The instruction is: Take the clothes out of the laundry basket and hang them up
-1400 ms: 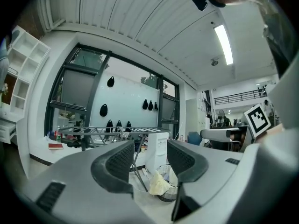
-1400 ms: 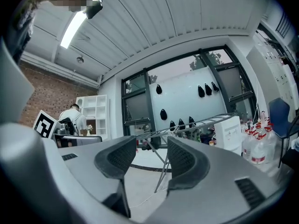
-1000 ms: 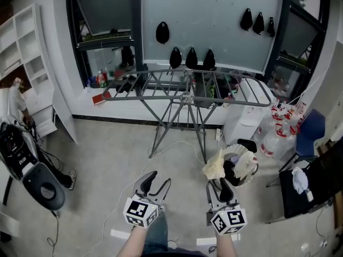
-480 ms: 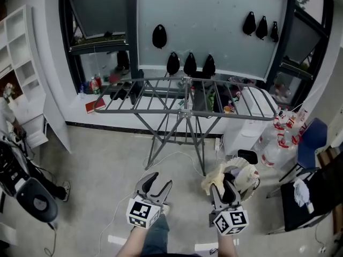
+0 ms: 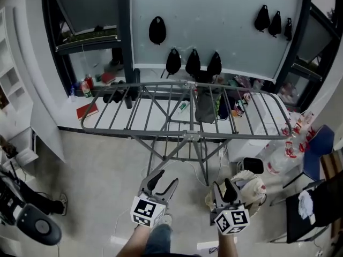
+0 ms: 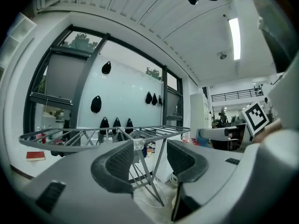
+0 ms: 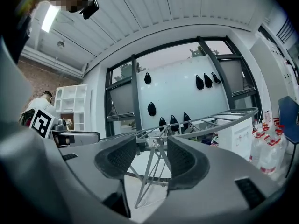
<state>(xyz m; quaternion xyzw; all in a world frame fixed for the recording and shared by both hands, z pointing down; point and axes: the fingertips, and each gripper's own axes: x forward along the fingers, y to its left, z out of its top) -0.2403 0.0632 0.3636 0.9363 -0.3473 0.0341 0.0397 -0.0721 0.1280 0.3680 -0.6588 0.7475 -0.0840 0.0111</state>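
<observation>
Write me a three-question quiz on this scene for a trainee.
1. True or false: the left tool holds a garment.
2. Which tool is nearer the laundry basket? A) left B) right
3. Fill in: ahead of both tools stands a grey drying ____.
Key: 1 false, its jaws stand apart and empty; 2 B, the right tool; 3 rack.

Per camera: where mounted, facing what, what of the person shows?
Head view: on the head, steeply down at drying rack and laundry basket; forearms, left gripper, right gripper show.
Left gripper view: on that gripper, level toward the drying rack; own open jaws, right gripper's cube.
Right gripper view: likewise, toward the drying rack; own open jaws, left gripper's cube.
Shared: all three see the drying rack.
</observation>
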